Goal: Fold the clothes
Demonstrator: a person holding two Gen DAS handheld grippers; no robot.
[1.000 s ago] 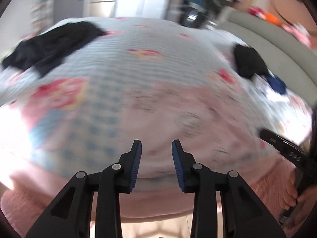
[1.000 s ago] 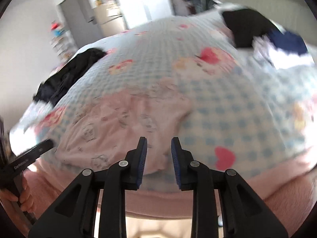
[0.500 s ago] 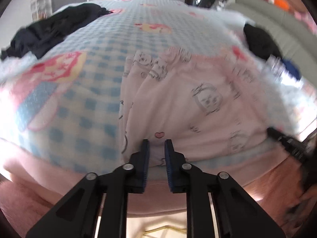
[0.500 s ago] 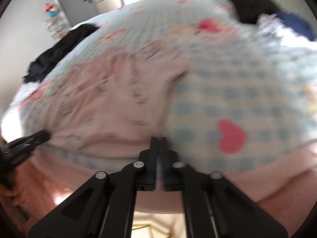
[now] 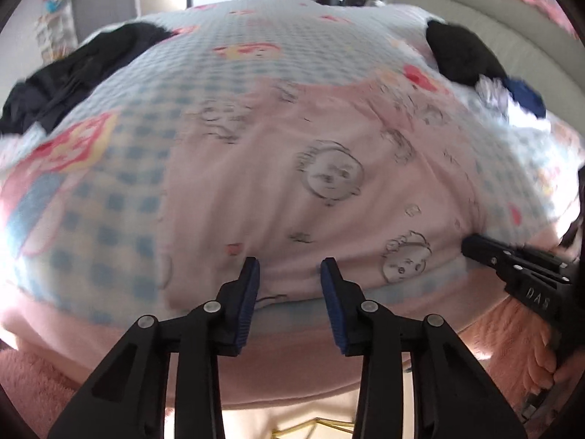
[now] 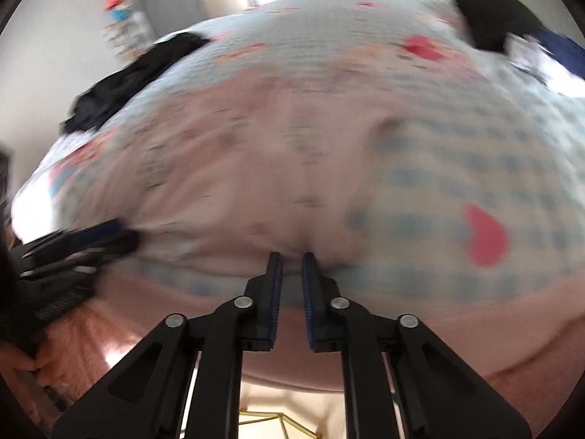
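Observation:
A pale pink garment point(image 5: 292, 168) printed with cartoon faces lies spread flat on the blue-checked bedspread point(image 5: 120, 197). Its near hem runs along the bed's front edge. My left gripper point(image 5: 290, 278) is open, its blue pads just short of the hem with nothing between them. The right gripper point(image 6: 292, 267) sits at the garment's point(image 6: 237, 168) near right corner. Its jaws stand a narrow gap apart and the cloth puckers right at the tips. In the left wrist view the right gripper point(image 5: 475, 248) touches the garment's right edge.
Dark clothes point(image 5: 73, 69) are heaped at the bed's far left. At the far right lies a black item point(image 5: 457, 51) with blue and white clothes point(image 5: 512, 91). A grey headboard point(image 5: 512, 29) runs along the right. Pink fleece point(image 5: 504, 333) hangs below the front edge, where a hand point(image 5: 544, 362) holds the right tool.
Both grippers closed on the garment's near hem half a second ago. Since then the garment has spread flatter, the left gripper has opened wide and the right one has parted slightly.

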